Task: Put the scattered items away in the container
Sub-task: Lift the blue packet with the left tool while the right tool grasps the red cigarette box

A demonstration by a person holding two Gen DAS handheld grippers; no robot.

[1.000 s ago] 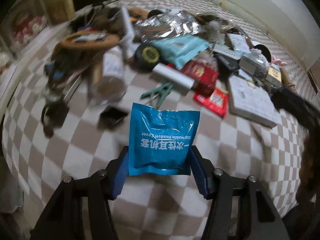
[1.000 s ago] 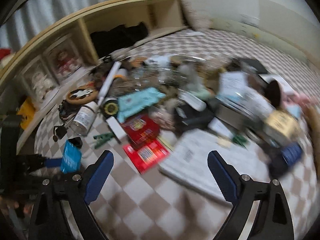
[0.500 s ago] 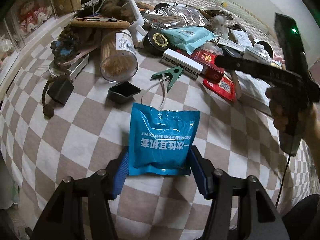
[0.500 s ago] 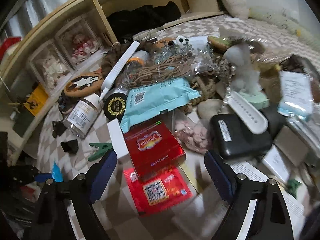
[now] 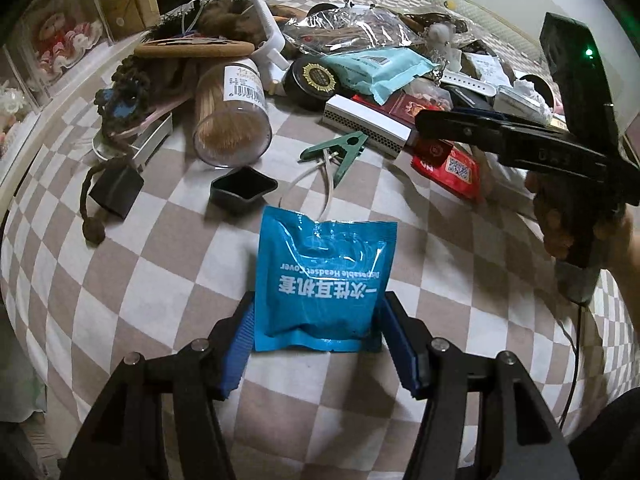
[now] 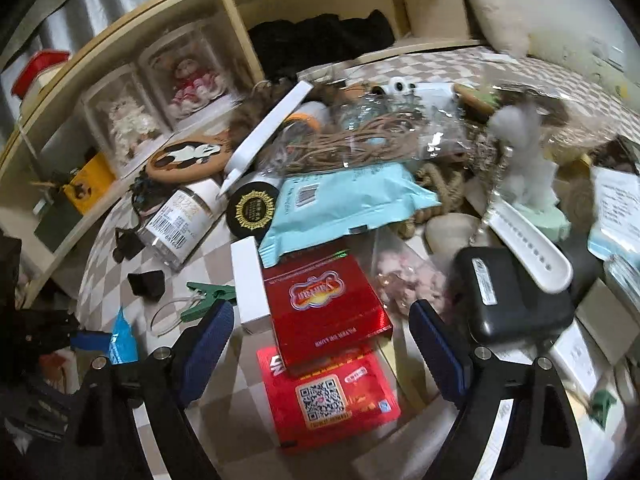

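My left gripper (image 5: 318, 312) holds a blue packet (image 5: 324, 272) printed "Disposable Headset Cover" upright above the checkered bedspread. Its blue pads touch the packet's lower edges while the jaws are opening slightly. My right gripper (image 6: 320, 312) is open and hangs over a red box (image 6: 324, 296) that lies on a red packet with a QR code (image 6: 328, 392); nothing is between its pads. In the left wrist view a hand holds the right gripper (image 5: 424, 124) at the right, reaching over the pile. The blue packet (image 6: 122, 340) shows at the lower left of the right wrist view. No container is visible.
Clutter covers the bed: a toothpick jar (image 5: 232, 120) on its side, a green clip (image 5: 340, 152), a small black tray (image 5: 242, 190), a long white box (image 5: 366, 126), a teal pack (image 5: 376, 68) and a black case (image 6: 512, 296). A wooden shelf (image 6: 120, 60) stands behind.
The right gripper came in lower over the pile and now hovers above the red box, its jaws a little narrower. The left gripper stayed in place with the blue packet.
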